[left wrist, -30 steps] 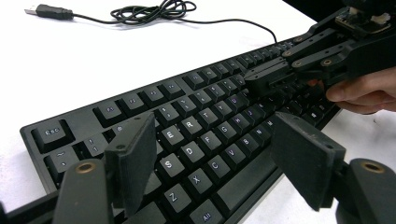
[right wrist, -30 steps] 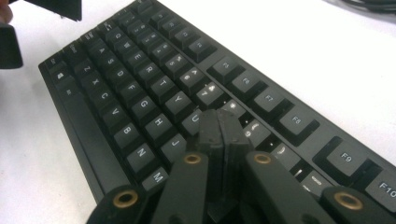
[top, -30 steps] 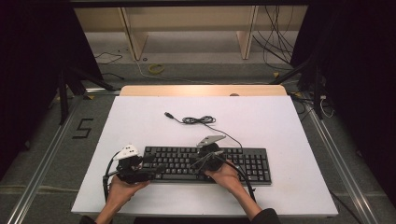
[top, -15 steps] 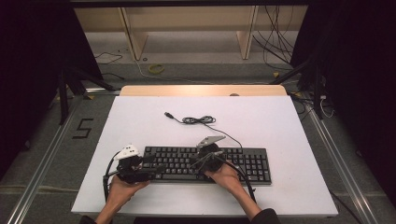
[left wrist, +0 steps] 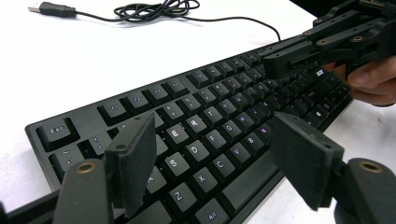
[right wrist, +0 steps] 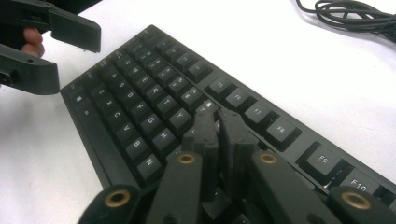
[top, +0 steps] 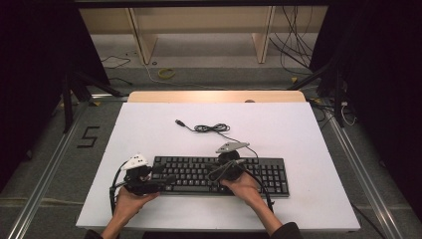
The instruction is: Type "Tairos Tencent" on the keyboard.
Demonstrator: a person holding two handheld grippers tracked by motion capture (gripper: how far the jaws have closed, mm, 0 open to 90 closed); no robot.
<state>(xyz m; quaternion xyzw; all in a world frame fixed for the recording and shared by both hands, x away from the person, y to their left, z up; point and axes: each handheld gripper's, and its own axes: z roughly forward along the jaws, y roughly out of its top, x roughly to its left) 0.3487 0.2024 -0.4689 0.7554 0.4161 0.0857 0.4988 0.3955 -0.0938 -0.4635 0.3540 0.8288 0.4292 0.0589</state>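
While the left gripper (top: 166, 180) hovers spread over the keyboard's (top: 259, 172) left end, the right gripper (right wrist: 219, 122), jaws nearly pressed together with nothing between, has just eased them apart a hair. Nothing else on the white table (top: 149, 129) has shifted; looks like a key-press finishing mid-board.

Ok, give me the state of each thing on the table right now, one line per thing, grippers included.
Black full-size keyboard: flat on the white table, keys up.
Thin black USB cable: partly coiled behind the keyboard, plug lying free, unplugged.
Left gripper: jaws wide open over the keyboard's left end, holding nothing.
Right gripper: jaws nearly together, a slight gap just opening, tips over the upper key rows, nothing between them.
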